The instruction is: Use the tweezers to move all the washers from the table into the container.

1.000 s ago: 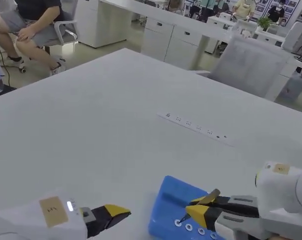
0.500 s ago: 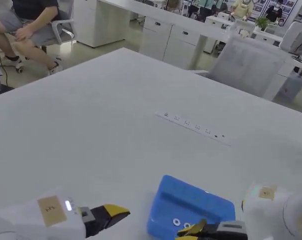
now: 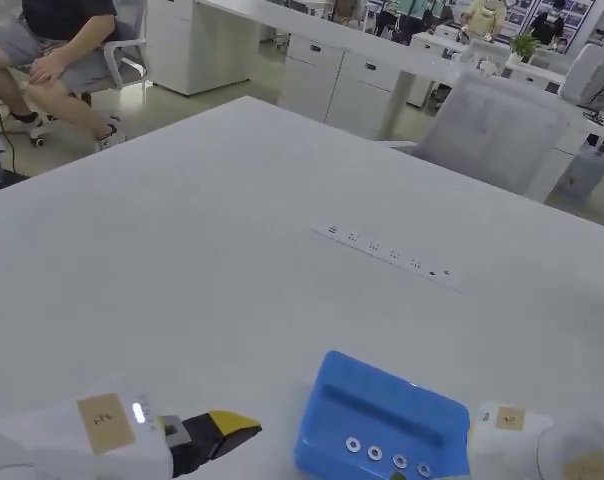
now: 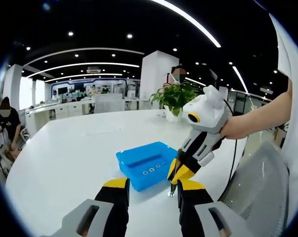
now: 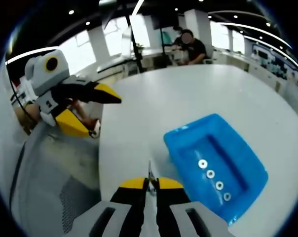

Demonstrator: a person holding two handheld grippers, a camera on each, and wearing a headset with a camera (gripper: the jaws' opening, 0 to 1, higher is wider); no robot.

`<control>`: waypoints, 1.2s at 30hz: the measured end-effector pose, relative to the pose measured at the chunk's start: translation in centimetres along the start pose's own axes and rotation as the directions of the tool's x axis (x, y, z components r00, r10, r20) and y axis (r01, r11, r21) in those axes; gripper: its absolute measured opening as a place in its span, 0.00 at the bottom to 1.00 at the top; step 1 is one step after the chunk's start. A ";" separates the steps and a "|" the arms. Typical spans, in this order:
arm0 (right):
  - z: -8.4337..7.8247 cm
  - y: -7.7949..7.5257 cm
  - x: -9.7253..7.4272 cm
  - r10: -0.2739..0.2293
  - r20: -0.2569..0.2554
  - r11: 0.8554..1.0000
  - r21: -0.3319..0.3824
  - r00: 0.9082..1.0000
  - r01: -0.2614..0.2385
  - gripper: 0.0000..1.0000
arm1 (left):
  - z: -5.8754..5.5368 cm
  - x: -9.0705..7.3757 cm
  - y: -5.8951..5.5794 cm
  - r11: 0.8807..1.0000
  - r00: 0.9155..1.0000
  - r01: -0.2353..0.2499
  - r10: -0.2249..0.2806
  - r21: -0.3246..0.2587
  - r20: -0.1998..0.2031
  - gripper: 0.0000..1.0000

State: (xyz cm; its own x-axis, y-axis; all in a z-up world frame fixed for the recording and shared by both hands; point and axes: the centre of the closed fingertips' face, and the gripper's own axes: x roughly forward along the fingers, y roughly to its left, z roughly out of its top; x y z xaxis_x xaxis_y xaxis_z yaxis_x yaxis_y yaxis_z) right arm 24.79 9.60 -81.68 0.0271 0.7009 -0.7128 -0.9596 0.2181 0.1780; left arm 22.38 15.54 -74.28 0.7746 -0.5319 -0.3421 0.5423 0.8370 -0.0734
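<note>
You're working in a big open-plan office. Your table (image 3: 182, 260) is a long white desk with a power strip (image 3: 387, 255) set into its top, and a grey office chair (image 3: 497, 130) stands at its far edge. Beyond it run white drawer cabinets (image 3: 327, 85) and more desks, where people (image 3: 487, 15) sit at work. Off to the left a person (image 3: 52, 50) sits on a swivel chair. Overhead you have a dark ceiling with long curved light strips (image 4: 90, 63) and small spot lamps, a broad white column (image 4: 156, 74), and a potted plant (image 4: 176, 96) on the desk.
</note>
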 end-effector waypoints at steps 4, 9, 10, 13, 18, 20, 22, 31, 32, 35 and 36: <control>0.1 0.2 0.1 0.002 0.003 1.000 -0.001 1.000 -0.002 0.03 | 0.0 0.0 -0.1 1.000 1.000 0.002 -0.002 0.000 -0.001 0.36; 0.0 1.0 0.2 0.009 -0.005 1.000 -0.020 1.000 -0.009 0.03 | 0.2 0.0 -0.2 1.000 1.000 0.005 -0.005 -0.006 0.008 0.38; -0.1 1.1 0.2 0.009 -0.006 1.000 -0.024 1.000 -0.009 0.03 | 0.3 0.0 -0.2 1.000 1.000 0.004 -0.004 -0.010 0.016 0.39; -0.1 1.5 0.2 0.004 -0.016 0.999 -0.049 1.000 -0.005 0.03 | 0.4 0.0 -0.2 1.000 1.000 0.005 -0.004 -0.017 0.022 0.41; -0.2 2.4 0.4 0.008 -0.025 0.997 -0.083 1.000 -0.010 0.03 | 0.7 -0.1 -0.1 1.000 0.999 -0.001 0.001 -0.018 0.032 0.42; -0.1 2.6 0.5 0.010 -0.028 0.996 -0.093 1.000 -0.012 0.03 | 0.7 -0.1 0.0 1.000 0.999 -0.006 0.007 -0.019 0.037 0.44; 0.0 3.1 0.7 0.014 -0.032 0.994 -0.109 0.999 -0.017 0.03 | 1.0 -0.2 0.0 0.999 0.999 -0.007 0.008 -0.031 0.050 0.45; -0.3 4.7 1.1 0.021 -0.050 0.984 -0.174 0.999 -0.030 0.03 | 1.3 -0.3 0.3 0.999 0.997 -0.020 0.022 -0.037 0.068 0.47; -0.3 4.9 1.0 0.024 -0.048 0.982 -0.185 0.999 -0.032 0.03 | 1.3 -0.4 0.3 0.999 0.997 -0.022 0.024 -0.038 0.070 0.47; -0.2 4.8 0.9 0.013 -0.043 0.982 -0.189 0.999 -0.021 0.03 | 1.4 -0.5 0.5 0.999 0.996 -0.030 0.033 -0.044 0.079 0.46; -0.2 4.7 0.9 0.014 -0.039 0.983 -0.182 0.999 -0.021 0.03 | 1.4 -0.5 0.5 0.998 0.996 -0.029 0.033 -0.047 0.080 0.46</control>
State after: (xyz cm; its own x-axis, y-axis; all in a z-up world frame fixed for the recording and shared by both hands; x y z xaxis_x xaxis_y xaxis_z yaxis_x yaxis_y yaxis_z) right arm 20.24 11.13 -81.63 0.0029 0.6765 -0.7365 -0.9949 0.0764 0.0663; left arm 22.75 16.02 -72.81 0.8156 -0.5124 -0.2687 0.5034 0.8574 -0.1070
